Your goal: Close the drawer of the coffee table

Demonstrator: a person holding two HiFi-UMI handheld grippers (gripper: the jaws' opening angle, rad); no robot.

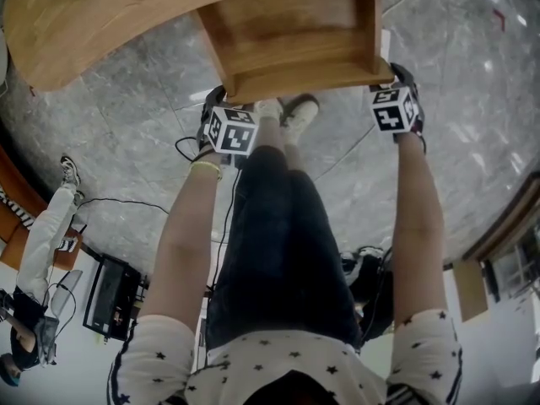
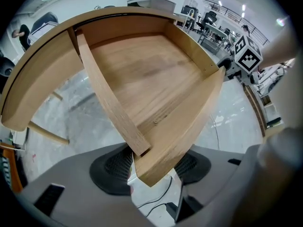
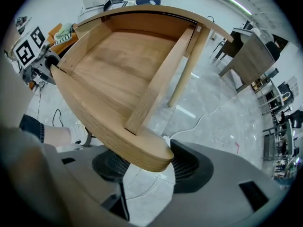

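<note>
The coffee table's wooden drawer stands pulled out from under the curved tabletop, and it holds nothing. My left gripper is at the drawer's front left corner. In the left gripper view that corner sits between the open jaws. My right gripper is at the front right corner. There the rounded end of the drawer front lies between the open jaws. Each gripper's marker cube shows in the other's view.
The person's legs and shoes stand just below the drawer front. A round table leg rises right of the drawer. Cables and a black box lie on the floor at left, near another person.
</note>
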